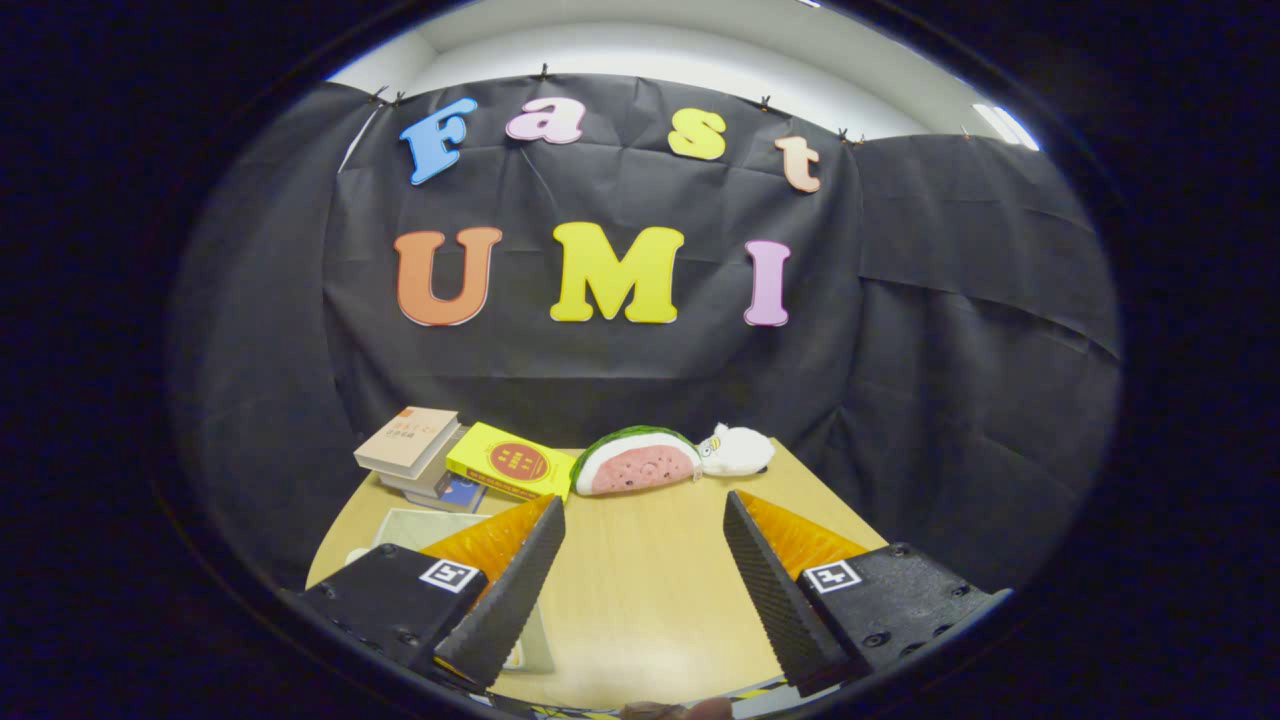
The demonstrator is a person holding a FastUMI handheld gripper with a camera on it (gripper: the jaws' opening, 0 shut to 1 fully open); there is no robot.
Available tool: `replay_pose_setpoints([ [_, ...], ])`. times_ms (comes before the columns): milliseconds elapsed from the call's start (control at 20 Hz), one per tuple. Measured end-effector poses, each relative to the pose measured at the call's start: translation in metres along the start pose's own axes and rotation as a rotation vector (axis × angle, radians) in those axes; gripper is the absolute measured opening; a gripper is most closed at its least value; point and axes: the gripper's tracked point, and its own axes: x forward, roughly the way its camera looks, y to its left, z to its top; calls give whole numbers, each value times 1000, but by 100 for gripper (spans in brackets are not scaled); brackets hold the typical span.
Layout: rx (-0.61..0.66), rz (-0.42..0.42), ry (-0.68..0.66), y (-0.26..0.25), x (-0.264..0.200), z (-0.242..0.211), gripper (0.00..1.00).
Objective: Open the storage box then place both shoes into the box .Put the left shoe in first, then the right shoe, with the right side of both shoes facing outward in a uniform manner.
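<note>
Jaws spread wide over bare counter (640,560), pinching nothing. Beyond them: stacked books (410,450), yellow box (512,462), watermelon plush (640,462), white plush (738,450). Shoes' whereabouts: cannot tell.

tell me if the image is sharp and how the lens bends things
Gripper view: the watermelon plush and books are sharp; fisheye curves the table edges; soft glare on the wood between the open gripper fingers.
</note>
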Motion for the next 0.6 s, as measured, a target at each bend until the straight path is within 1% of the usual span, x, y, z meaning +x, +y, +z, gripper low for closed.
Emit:
replay_pose_setpoints([
  [300,13,-29,-100,-9,-36,7,100],
  [600,39,-23,-114,-5,-51,6,100],
])
